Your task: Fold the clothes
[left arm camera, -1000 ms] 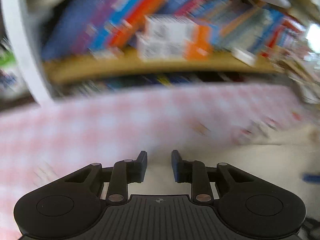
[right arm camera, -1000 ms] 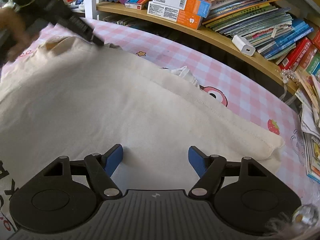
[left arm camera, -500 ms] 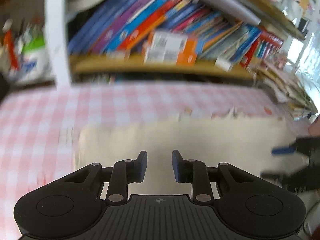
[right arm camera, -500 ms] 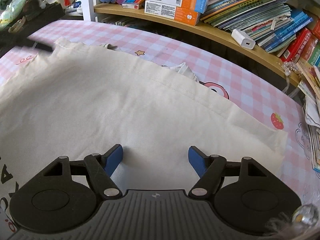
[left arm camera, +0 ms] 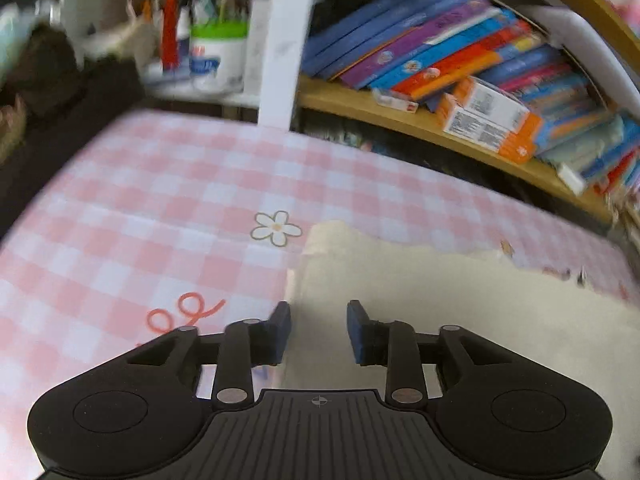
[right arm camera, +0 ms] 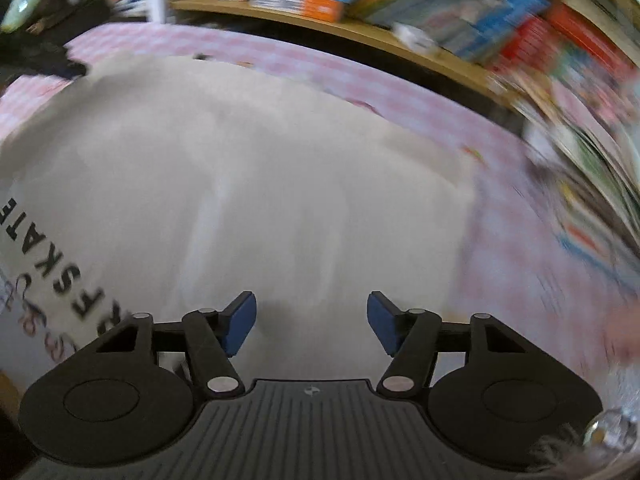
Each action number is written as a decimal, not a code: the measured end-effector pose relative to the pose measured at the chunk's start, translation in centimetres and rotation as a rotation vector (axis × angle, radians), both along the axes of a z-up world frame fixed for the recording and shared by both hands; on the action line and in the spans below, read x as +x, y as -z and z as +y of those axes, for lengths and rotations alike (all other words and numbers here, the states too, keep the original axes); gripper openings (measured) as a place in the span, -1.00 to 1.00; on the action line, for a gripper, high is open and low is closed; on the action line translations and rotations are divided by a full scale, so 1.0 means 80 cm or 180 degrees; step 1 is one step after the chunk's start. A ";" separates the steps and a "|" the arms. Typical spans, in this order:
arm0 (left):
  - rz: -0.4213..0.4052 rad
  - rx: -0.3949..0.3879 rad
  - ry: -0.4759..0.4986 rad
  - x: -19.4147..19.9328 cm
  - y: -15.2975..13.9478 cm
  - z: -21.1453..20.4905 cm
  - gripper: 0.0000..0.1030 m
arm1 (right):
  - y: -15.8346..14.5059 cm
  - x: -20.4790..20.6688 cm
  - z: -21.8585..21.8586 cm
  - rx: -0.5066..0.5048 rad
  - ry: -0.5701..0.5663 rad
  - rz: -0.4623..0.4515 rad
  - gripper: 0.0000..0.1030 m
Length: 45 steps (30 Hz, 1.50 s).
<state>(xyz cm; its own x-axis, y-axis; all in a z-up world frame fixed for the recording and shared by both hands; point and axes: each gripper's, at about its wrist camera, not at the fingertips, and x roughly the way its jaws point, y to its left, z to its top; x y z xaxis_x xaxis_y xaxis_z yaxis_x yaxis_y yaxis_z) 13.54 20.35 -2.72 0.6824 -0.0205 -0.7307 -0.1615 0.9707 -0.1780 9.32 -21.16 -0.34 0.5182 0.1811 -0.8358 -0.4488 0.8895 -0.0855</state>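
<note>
Left wrist view has the left gripper (left arm camera: 318,332) at the cream garment's (left arm camera: 440,312) left edge, jaws spread and empty, probably lining up a pinch, while the right gripper (right arm camera: 311,322) hangs mid-frame over the cloth, jaws wide too.

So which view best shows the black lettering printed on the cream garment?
The right wrist view: black lettering runs along the cream garment at the left edge, readable despite blur. The left wrist view shows only a plain corner of the garment, no print.

Garment (right arm camera: 260,184) on tablecloth (left arm camera: 160,208), shelf (left arm camera: 440,128) behind
</note>
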 end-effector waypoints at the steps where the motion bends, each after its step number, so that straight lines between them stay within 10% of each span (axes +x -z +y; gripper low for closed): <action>1: -0.0038 0.0044 0.0120 -0.010 -0.005 -0.013 -0.34 | -0.002 -0.007 -0.011 0.0024 0.0093 0.0020 0.07; 10: -0.0051 -0.0117 0.0735 -0.107 -0.025 -0.107 -0.33 | 0.004 -0.037 -0.084 0.0393 0.0620 0.0423 -0.39; 15: 0.0140 -0.0096 0.0839 -0.129 -0.009 -0.134 -0.33 | 0.016 -0.033 -0.088 0.0426 0.0602 0.0502 -0.41; 19: 0.0277 -0.0001 0.0770 -0.134 0.002 -0.139 -0.33 | -0.010 -0.043 -0.095 0.0443 0.0335 0.0295 -0.84; 26: 0.0336 0.0029 0.0635 -0.148 0.005 -0.138 -0.25 | -0.004 -0.047 -0.105 0.0257 0.0047 0.0337 -0.79; 29: 0.0383 0.0119 0.0600 -0.154 0.001 -0.143 -0.18 | 0.005 -0.042 -0.111 0.0150 0.0077 0.0342 -0.34; 35: 0.0417 0.0154 0.0405 -0.174 0.000 -0.140 -0.16 | -0.037 -0.019 -0.100 0.0295 -0.0155 -0.0111 -0.35; 45: 0.0242 0.0200 0.0072 -0.208 -0.022 -0.145 -0.14 | 0.009 0.022 -0.025 0.0388 -0.0608 0.0163 -0.49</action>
